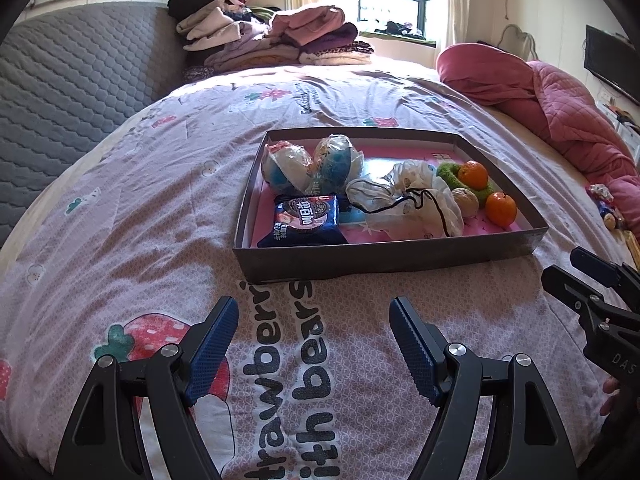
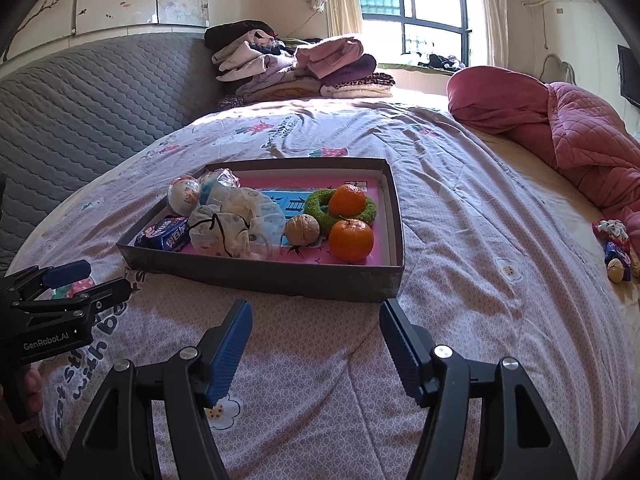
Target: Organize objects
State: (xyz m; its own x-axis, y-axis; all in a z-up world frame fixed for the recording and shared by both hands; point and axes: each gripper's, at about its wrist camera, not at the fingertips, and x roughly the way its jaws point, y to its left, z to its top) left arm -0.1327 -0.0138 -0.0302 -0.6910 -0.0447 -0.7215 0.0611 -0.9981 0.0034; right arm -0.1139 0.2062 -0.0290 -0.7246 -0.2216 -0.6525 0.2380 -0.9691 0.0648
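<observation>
bed: the bed (image 2: 460,208) carries everything; its cover is pink with strawberries.
box: the box (image 1: 384,254) lies flat on the bed, right in front of both grippers. Its long side runs left to right. Its open top faces up.
box and grippers: the near wall is just past the tips of the right gripper (image 2: 316,322), at its right corner. The left gripper (image 1: 314,318) is a bit further back, in front of the left part of that wall.
snack bag: the blue snack bag (image 1: 306,220) lies flat in the near left corner. Its long side runs left to right. The left gripper is nearer to it.
white bags: crumpled white bags (image 2: 236,226) with a black string sit in the middle of the box.
balls: two wrapped balls (image 1: 312,164) sit side by side at the far left.
green ring: a fuzzy green ring (image 2: 366,212) lies flat at the right side, with one orange (image 2: 347,199) sitting in it.
second orange: a second orange (image 2: 351,239) sits in front of the ring, touching it. The right gripper is nearer to it, I think.
walnut: a walnut (image 2: 302,230) sits just left of that orange.
loose things: small wrapped things (image 2: 616,248) lie on the bed far to the right, out of the box. The right gripper is the nearer one, so it may fetch them next.
left gripper: wide apart, holding nothing.
right gripper: wide apart, holding nothing.
</observation>
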